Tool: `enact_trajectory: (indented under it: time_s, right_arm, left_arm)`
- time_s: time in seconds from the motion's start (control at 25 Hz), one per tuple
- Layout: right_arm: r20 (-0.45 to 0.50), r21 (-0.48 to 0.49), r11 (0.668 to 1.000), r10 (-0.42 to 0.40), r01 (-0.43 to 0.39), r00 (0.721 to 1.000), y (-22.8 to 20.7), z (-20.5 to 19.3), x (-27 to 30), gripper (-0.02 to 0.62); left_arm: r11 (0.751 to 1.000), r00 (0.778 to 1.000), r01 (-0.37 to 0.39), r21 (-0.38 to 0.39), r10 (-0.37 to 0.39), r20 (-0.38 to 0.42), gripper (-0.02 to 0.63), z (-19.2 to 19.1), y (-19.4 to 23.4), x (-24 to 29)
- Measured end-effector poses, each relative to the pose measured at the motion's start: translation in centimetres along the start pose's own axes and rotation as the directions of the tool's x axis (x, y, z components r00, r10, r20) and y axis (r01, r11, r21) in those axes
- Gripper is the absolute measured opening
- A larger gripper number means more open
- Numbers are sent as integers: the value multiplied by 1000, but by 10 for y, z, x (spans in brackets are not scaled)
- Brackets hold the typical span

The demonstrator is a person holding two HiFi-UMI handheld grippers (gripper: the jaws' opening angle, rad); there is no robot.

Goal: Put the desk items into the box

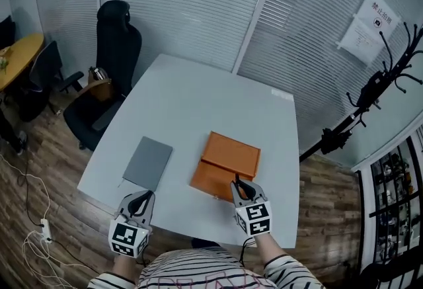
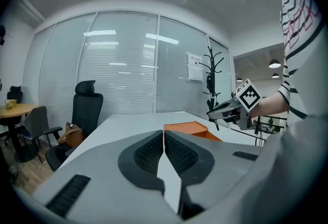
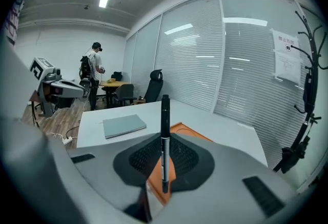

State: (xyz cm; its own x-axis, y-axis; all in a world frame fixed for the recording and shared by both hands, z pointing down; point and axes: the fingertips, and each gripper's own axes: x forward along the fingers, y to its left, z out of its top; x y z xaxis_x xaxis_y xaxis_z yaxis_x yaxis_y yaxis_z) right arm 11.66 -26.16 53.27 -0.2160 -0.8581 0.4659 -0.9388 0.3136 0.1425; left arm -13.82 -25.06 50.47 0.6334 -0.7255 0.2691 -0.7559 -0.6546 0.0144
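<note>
An office with slatted glass walls (image 1: 198,10) and a wood floor (image 1: 46,168) holds a pale grey bench (image 1: 192,109). An orange box (image 1: 225,165) lies on the bench toward its near edge and serves as the landmark here.

Left of the box, apart from it, a grey notebook (image 1: 148,162) lies flat on the bench. It shows again beyond the box's left side in the right gripper view (image 3: 124,125).

The right hand-held gripper (image 1: 239,186) hangs at the near right corner of the box. It is clenched on a pen (image 3: 165,130), which stands upright between the jaws, black at the top and pale along the middle of the barrel. In the head view the pen (image 1: 236,180) points over the box's near edge.

The left hand-held gripper (image 1: 146,195) is near the bench's front edge, left of the box and just short of the notebook. Its jaws are pressed together with nothing between them (image 2: 163,138). From that view the box (image 2: 192,128) lies ahead, with the right hand-held gripper (image 2: 218,114) to its right.

Far left of the box, off the bench, stands a black office chair (image 1: 119,49). To the right of the box, by the glass, is a black coat stand (image 1: 380,82), with a paper notice (image 1: 370,23) on the glass beside it. A person (image 3: 94,72) stands far beyond the box's left side.
</note>
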Motion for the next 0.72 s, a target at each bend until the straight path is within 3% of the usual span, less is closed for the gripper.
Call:
enact_trajectory:
  time_s: [0.72]
  right_arm:
    - [-199,-117,984,107,-132,974,-1,-38,83,61]
  left_arm:
    - [998,999,-42,-41,41,-22,29,-9,1,21]
